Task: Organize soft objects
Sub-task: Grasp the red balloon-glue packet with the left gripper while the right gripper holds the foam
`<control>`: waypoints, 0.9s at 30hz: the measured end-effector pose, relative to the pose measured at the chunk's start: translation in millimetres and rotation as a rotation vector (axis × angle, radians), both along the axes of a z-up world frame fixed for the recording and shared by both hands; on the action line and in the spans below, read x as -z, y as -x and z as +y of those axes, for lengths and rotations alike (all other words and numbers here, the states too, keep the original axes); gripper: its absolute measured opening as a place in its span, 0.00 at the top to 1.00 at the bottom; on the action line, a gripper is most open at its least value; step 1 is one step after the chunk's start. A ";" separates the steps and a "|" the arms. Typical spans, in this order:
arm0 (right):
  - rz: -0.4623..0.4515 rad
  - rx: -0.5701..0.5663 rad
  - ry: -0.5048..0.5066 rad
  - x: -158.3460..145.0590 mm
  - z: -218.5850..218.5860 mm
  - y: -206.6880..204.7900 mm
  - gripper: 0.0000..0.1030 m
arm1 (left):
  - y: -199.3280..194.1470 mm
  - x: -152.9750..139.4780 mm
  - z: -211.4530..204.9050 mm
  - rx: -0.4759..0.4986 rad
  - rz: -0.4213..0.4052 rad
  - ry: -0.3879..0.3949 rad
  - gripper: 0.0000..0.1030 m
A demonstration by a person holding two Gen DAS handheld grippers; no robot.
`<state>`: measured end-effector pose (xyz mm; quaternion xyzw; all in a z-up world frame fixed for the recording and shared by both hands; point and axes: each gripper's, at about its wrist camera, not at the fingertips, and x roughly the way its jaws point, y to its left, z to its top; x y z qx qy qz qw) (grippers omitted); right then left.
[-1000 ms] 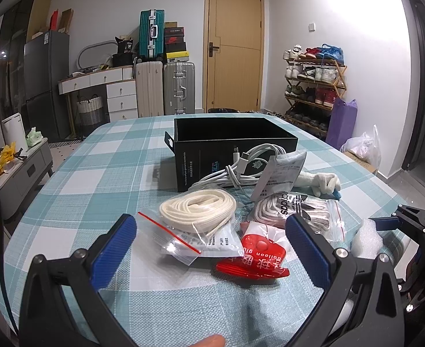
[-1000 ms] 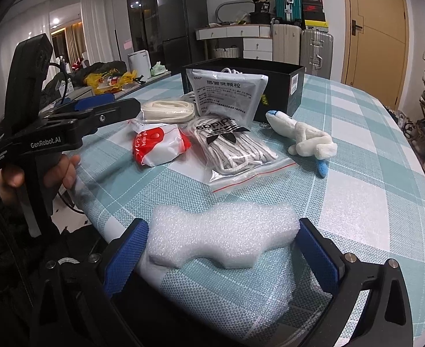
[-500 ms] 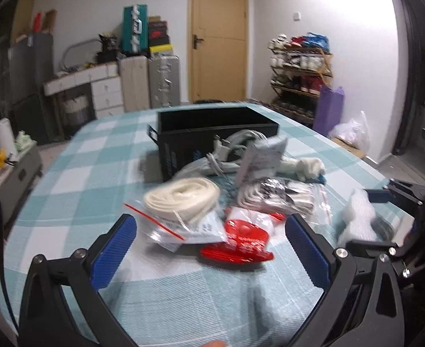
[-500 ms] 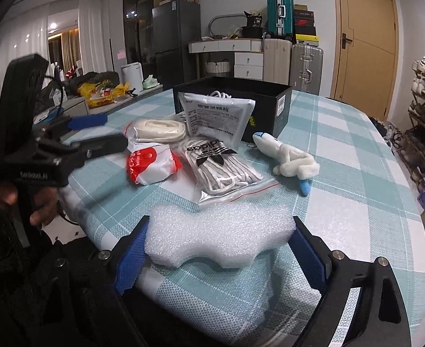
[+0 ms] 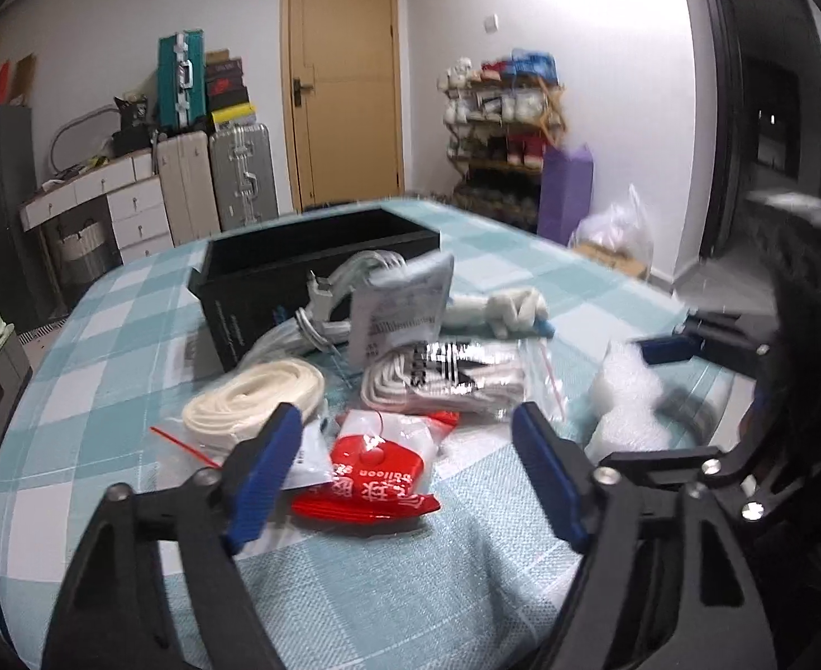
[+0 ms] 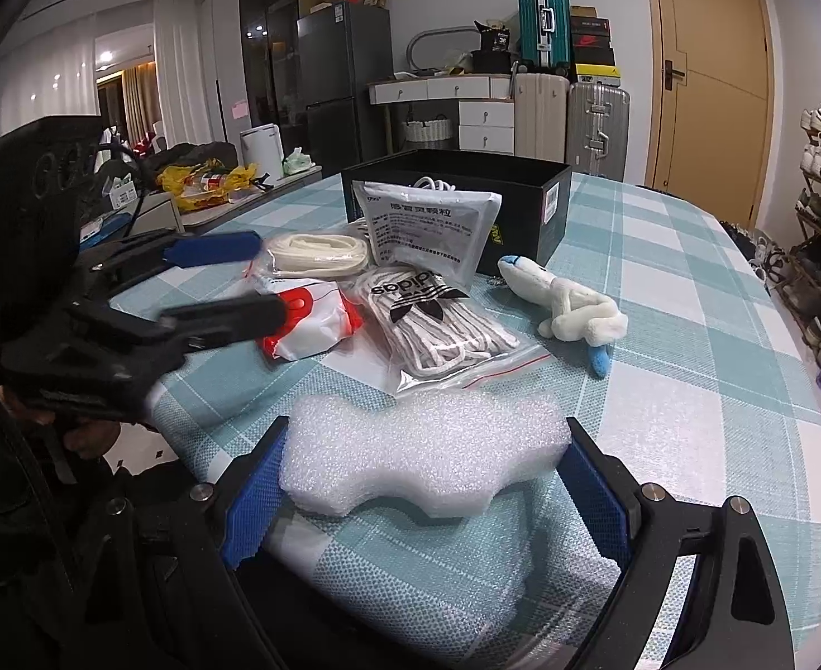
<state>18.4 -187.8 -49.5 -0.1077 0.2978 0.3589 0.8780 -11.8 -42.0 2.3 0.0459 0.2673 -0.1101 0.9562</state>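
Little of the sorting looks done. The black box [image 6: 514, 192] at the far end of the table [image 6: 690, 391] holds at most part of a white cable [image 5: 335, 301] that spills over its near side; its inside is otherwise hidden by its walls. Everything else lies loose on the checked cloth: a packet of cream lace [image 6: 318, 250], a silver sachet [image 6: 430, 229] leaning on the box, a bag of pale laces [image 6: 438, 329], a red-and-white packet [image 6: 313, 324], a white soft toy [image 6: 572, 310] to the right, and a foam piece [image 6: 421, 460] at the near edge.

The right hand-held gripper [image 6: 421, 488] has its blue pads against both ends of the foam, so it appears to have hold of it, though the foam rests on the table. The left hand-held gripper [image 5: 407, 474] has just been closing; its jaws are apart with the red-and-white packet [image 5: 380, 460] between them, not yet pinched.

The left wrist view is blurred, so print and edges there are hard to read.
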 end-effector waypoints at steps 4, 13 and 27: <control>0.001 0.001 -0.003 -0.2 -0.8 0.3 0.11 | -15.5 8.4 0.6 0.001 0.082 0.016 0.38; 0.006 0.003 -0.008 -0.1 -3.4 -0.6 0.11 | -23.5 10.6 7.2 0.034 0.171 0.093 0.38; -0.004 0.012 -0.019 -2.4 -4.7 -1.7 0.11 | -24.6 21.3 4.5 0.020 0.209 0.057 0.54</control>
